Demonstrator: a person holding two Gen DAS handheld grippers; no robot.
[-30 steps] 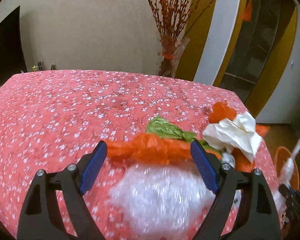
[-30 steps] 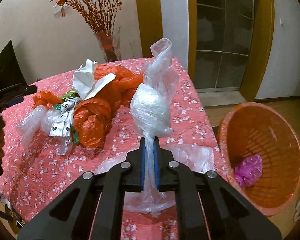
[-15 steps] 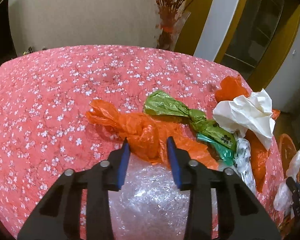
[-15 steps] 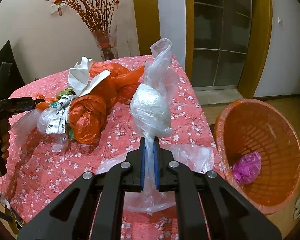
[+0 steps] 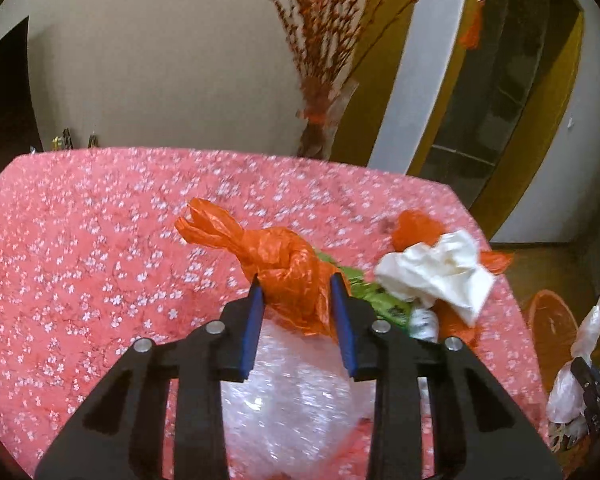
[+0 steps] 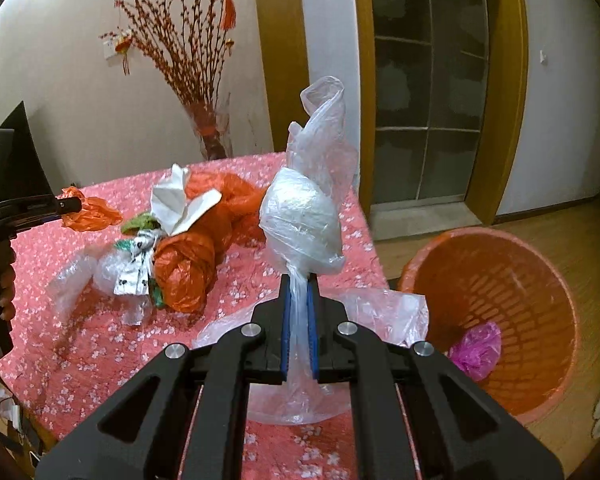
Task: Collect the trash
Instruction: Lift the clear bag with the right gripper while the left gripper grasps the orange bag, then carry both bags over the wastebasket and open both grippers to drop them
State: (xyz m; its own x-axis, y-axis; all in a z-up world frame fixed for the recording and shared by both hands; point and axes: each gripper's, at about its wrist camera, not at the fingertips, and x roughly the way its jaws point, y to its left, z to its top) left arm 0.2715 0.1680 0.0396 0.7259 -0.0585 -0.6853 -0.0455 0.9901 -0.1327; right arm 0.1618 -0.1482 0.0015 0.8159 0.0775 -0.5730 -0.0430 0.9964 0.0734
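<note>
A pink bag [image 6: 476,346] is already seen in the orange basket [image 6: 540,280], which stands on the floor just off the table's right edge; the rest is judged still to be collected. A clear bag [image 6: 304,224], knotted and bulging, is pinched by its twisted neck between the closed fingers of the right gripper [image 6: 299,312], held above the table's right edge beside the basket. A crumpled orange bag [image 5: 284,264] is clasped at its knot by the left gripper [image 5: 298,320], jaws narrowed onto it. Near the table's far right corner a heap is left: white paper [image 5: 436,268], green wrapper [image 5: 364,292], bubble wrap [image 5: 292,400], more orange plastic [image 6: 188,272]
</note>
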